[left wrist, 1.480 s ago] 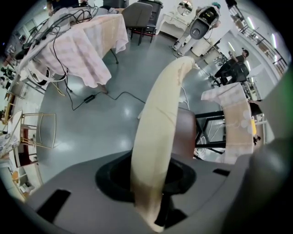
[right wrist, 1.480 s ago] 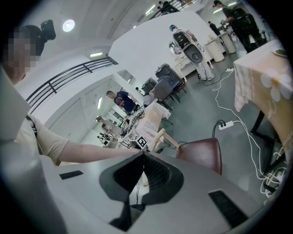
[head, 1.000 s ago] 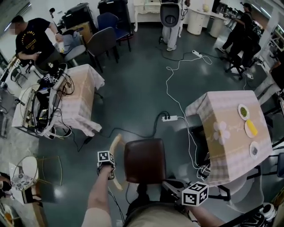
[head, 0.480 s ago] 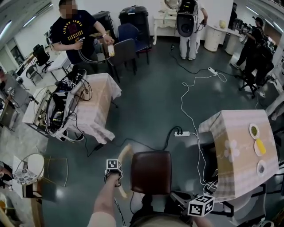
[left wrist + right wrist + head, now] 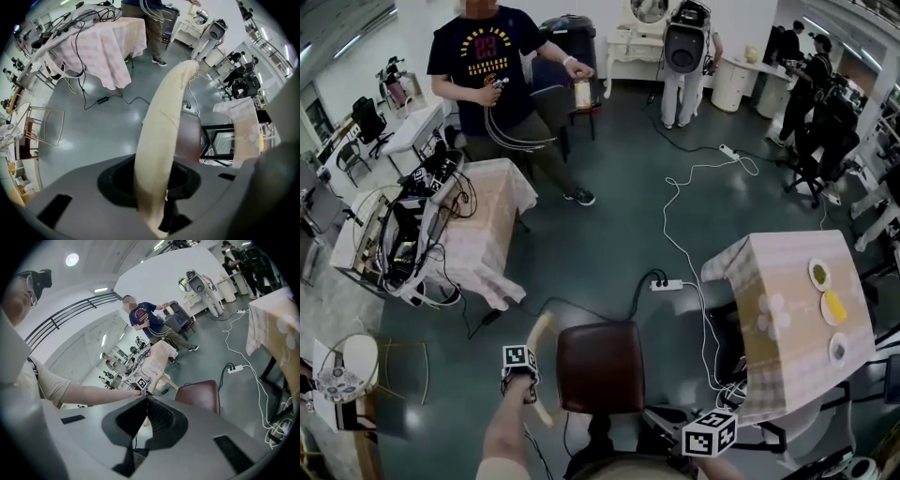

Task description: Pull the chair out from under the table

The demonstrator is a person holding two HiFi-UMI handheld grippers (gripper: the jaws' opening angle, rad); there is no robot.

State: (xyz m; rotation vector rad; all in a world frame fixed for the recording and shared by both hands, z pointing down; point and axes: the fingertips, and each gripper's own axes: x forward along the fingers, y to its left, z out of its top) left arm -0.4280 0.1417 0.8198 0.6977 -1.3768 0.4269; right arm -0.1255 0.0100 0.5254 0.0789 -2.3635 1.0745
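Chair (image 5: 600, 367) stands on the open floor, well apart from the table (image 5: 787, 319) at its right, so the pulling step looks nearly finished. The left gripper (image 5: 525, 377) has its jaws partly closed on the cream backrest (image 5: 161, 136) and grips it. The right gripper (image 5: 146, 401) has its jaws together, with nothing between them. I judge the next move needs only a short last pull, then a gentle release of the backrest.
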